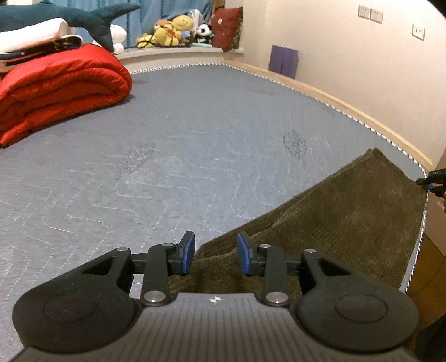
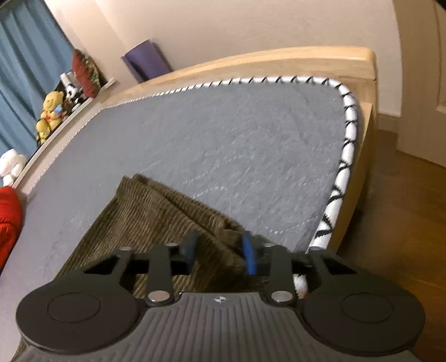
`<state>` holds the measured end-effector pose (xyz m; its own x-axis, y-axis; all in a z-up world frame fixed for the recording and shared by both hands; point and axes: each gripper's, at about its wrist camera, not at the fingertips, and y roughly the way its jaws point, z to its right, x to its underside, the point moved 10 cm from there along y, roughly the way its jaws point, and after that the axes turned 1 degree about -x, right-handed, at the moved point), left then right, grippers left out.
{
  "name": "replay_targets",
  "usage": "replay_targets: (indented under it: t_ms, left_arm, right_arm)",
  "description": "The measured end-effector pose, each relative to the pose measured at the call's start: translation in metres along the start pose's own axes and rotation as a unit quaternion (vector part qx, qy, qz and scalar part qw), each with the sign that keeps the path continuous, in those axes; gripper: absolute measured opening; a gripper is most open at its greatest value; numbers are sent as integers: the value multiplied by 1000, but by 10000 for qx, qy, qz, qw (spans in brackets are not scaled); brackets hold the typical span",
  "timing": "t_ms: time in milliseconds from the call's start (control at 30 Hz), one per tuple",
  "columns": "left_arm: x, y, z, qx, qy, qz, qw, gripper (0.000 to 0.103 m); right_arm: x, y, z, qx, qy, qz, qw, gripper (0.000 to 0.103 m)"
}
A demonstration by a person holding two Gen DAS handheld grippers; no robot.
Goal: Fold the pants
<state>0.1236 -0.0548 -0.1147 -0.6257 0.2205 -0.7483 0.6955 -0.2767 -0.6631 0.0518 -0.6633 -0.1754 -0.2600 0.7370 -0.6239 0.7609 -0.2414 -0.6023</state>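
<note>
Olive-brown corduroy pants (image 1: 348, 211) lie flat on the grey mattress (image 1: 195, 125), running from bottom centre to the right edge. My left gripper (image 1: 216, 250) hovers open over their near end, its blue pads apart and gripping nothing. At the pants' far end, the tip of my right gripper (image 1: 422, 183) shows at the fabric's corner. In the right wrist view, which is blurred, the right gripper (image 2: 220, 252) stands over a raised fold of the pants (image 2: 156, 211) near the mattress (image 2: 237, 133) corner. A gap shows between its pads, with cloth in it.
A folded red quilt (image 1: 61, 89) with white bedding and a plush shark (image 1: 83, 16) sits at far left. Stuffed toys (image 1: 172, 30) line the window ledge. A wooden bed frame (image 2: 278, 58) borders the mattress; wooden floor (image 2: 404, 208) lies to the right.
</note>
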Motion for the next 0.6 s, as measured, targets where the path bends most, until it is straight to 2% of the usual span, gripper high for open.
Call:
replay_targets:
  t_ms: [67, 133, 233, 300, 367, 400, 467, 533, 600]
  left_arm:
    - [-2, -6, -4, -23, -62, 54, 10000, 37]
    - [-4, -10, -7, -42, -95, 93, 9999, 37]
    - [-5, -14, -11, -87, -121, 146, 9998, 37]
    - [-6, -17, -13, -104, -155, 180, 9997, 37]
    - [-5, -19, -15, -115, -175, 201, 9996, 37]
    - [-5, -20, -16, -122, -180, 203, 9996, 37]
    - [-3, -21, -19, -148, -183, 194, 9995, 37]
    - [0, -22, -21, -163, -178, 162, 9996, 37]
    - [4, -21, -23, -183, -168, 117, 9996, 37]
  right_arm:
    - [-5, -9, -7, -8, 125, 161, 9998, 20]
    - [-8, -22, -28, -78, -26, 359, 9993, 19]
    - [-6, -50, -88, -415, -654, 671, 9947, 18]
    - [7, -76, -144, -886, -1279, 822, 9844, 16]
    - [35, -105, -205, -1483, -1992, 823, 9652, 16]
    - [56, -122, -238, -1880, -2360, 780, 9502, 16]
    - [108, -151, -294, -2637, -3090, 562, 9120, 15]
    - [172, -172, -336, -3286, -3755, 128, 8665, 12]
    - [245, -184, -361, -3713, -4379, -499, 8173, 13]
